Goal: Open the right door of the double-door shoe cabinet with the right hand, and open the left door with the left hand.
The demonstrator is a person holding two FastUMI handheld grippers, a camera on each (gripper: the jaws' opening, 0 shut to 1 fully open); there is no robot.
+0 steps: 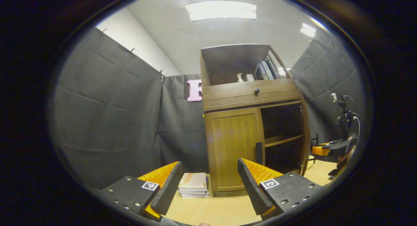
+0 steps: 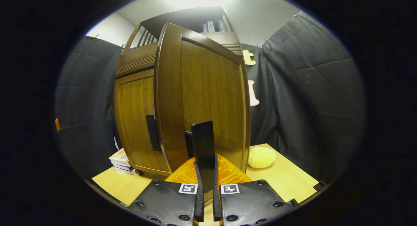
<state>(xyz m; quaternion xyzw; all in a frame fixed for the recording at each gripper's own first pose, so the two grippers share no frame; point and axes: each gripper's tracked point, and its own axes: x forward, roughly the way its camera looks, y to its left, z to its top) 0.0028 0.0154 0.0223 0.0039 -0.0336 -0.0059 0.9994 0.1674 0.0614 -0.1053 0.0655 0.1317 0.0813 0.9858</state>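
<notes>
The wooden shoe cabinet stands ahead in the left gripper view. Its left door is closed, with a dark vertical handle at its inner edge. My left gripper is open, a short way in front of that door and touching nothing. The right door is swung wide open, baring the inner shelf. My right gripper is shut on the right door's handle. The closed left door sits to its left. The right gripper also appears at the far right, held by a hand.
A stack of books lies on the pale wooden floor at the cabinet's left foot. A yellow fuzzy lump rests on the floor beyond the open door. A camera stand is at the far right. Black cloth walls close the booth.
</notes>
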